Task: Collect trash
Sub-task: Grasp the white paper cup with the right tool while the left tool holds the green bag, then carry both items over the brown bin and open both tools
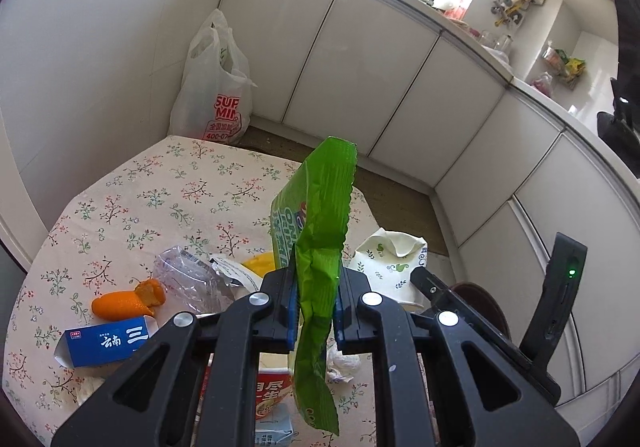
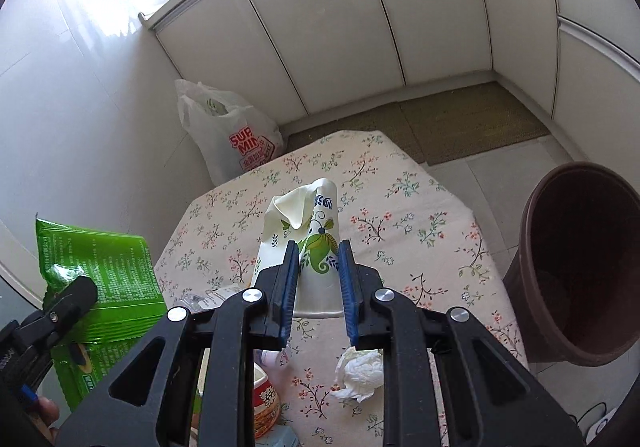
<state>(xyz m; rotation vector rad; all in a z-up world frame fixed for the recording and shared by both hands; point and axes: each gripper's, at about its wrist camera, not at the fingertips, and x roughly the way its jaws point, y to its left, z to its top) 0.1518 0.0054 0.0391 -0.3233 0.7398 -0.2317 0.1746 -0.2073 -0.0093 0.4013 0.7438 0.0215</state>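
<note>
A green snack wrapper [image 1: 320,207] hangs upright above the table, and my left gripper [image 1: 318,279] is shut on its middle. It also shows at the left edge of the right wrist view as the green wrapper [image 2: 104,271]. My right gripper [image 2: 318,267] is shut on a crushed white paper cup [image 2: 308,223] with a green leaf print, held clear of the floral tablecloth [image 2: 400,207]. The same paper cup [image 1: 390,263] appears just right of the wrapper in the left wrist view.
On the table lie an orange peel [image 1: 128,301], a blue box [image 1: 108,343], a crushed clear bottle [image 1: 188,275], a red noodle tub [image 1: 272,391] and a crumpled tissue [image 2: 360,371]. A brown bin [image 2: 580,267] stands right of the table. A white plastic bag [image 2: 232,135] sits on the floor by the cabinets.
</note>
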